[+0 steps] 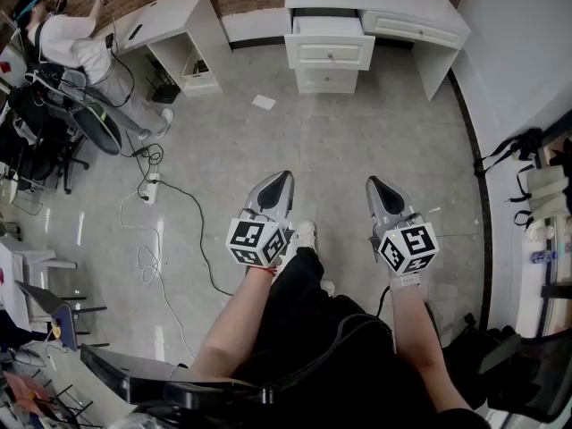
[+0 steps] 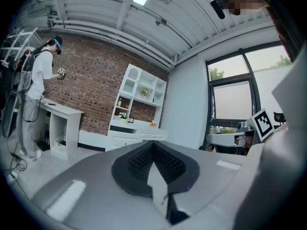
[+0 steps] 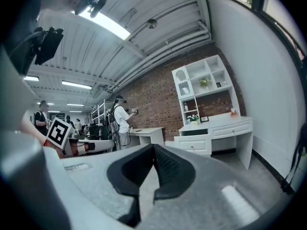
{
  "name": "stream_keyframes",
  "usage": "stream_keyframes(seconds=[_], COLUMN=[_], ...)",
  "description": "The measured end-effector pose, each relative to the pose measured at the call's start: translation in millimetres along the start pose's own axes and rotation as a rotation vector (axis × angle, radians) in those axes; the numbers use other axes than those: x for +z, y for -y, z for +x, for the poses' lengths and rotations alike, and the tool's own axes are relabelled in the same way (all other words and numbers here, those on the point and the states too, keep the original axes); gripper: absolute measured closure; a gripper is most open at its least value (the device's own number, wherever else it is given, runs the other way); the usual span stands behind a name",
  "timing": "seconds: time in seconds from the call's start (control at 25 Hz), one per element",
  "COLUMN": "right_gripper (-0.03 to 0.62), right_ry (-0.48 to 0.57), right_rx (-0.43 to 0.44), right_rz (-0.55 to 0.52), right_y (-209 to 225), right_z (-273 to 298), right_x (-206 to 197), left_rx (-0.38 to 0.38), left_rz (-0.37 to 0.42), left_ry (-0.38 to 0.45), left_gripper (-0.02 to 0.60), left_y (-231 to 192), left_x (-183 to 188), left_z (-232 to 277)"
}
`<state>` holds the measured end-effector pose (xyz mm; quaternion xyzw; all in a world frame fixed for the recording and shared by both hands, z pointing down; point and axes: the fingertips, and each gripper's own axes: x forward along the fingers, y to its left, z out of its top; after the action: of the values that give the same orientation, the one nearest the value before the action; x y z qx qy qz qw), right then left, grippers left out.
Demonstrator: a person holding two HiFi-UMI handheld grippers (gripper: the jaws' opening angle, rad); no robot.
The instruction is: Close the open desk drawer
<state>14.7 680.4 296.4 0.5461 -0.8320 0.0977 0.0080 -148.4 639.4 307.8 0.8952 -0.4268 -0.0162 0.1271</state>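
Note:
The white desk (image 1: 420, 16) stands against the far wall, several steps ahead of me. Its top drawer (image 1: 327, 26) on the left pedestal is pulled out, above two closed drawers. In the right gripper view the same drawer (image 3: 194, 143) juts out from the desk (image 3: 225, 126). The left gripper view shows the desk (image 2: 132, 134) small and far off. My left gripper (image 1: 282, 180) and right gripper (image 1: 374, 187) are held low over the floor side by side, both shut and empty, far from the desk. Their jaws meet in both gripper views (image 2: 152, 145) (image 3: 153, 147).
A second white desk (image 1: 170, 21) stands at the far left, with a person (image 1: 71, 52) working at it. Cables and a power strip (image 1: 147, 186) lie on the floor at left, near an office chair (image 1: 89, 123). A paper scrap (image 1: 264, 102) lies before the desk.

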Motion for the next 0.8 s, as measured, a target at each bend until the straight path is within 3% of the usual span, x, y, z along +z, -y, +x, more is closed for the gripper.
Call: stream_keyframes(seconds=[0.36, 0.8], right_gripper=[0.592, 0.592], right_ry=[-0.019, -0.040], right_rx=[-0.003, -0.013], right_rz=[-0.008, 0.023], right_y=[39.5, 85.6], right_z=[55.8, 151.1], right_x=[4.1, 3.9], left_rx=[-0.015, -0.020], left_rz=[-0.010, -0.027], left_ry=[-0.009, -0.041], left_gripper=[0.580, 0.580], left_y=[-28.0, -95.0], left_x=[3.8, 14.2], left_z=[66.0, 152.0])
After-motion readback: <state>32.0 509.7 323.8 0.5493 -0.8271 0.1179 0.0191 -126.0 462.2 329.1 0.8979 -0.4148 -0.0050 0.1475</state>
